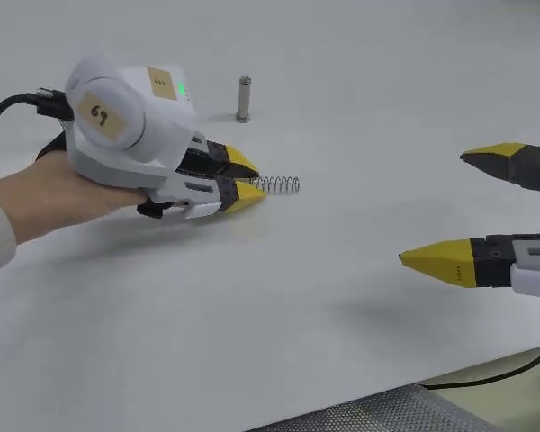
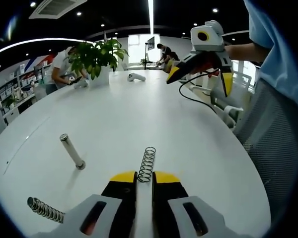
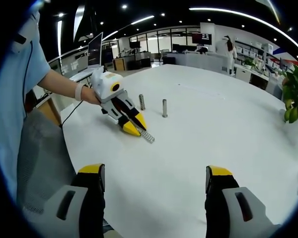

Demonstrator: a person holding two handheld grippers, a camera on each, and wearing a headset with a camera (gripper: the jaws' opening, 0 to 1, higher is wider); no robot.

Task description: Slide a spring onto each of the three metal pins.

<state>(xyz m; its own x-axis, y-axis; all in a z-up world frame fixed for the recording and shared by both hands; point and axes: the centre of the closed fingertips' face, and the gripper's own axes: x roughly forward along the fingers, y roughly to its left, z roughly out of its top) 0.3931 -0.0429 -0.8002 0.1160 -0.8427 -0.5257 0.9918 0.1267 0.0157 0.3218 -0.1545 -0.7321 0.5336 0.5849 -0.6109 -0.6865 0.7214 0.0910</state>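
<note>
My left gripper [image 1: 250,183] lies low over the white table [image 1: 279,306], shut on one end of a small metal spring [image 1: 280,184]. The spring sticks out level past the yellow tips [image 2: 147,165]. A bare upright metal pin [image 1: 244,97] stands beyond it, up and to the left of the jaws in the left gripper view [image 2: 71,151]. At the lower left of that view a coiled spring [image 2: 43,209] seems to sit around another pin. My right gripper [image 1: 432,209] hovers wide open and holds nothing. Ahead of it stand two pins [image 3: 164,107] [image 3: 142,101] and the left gripper [image 3: 131,128].
The table's near edge [image 1: 360,405] runs along the bottom right, with a black cable [image 1: 486,378] beyond it. A potted plant [image 2: 97,54] and a white device [image 2: 135,77] stand on the far end of the table. People are working further back.
</note>
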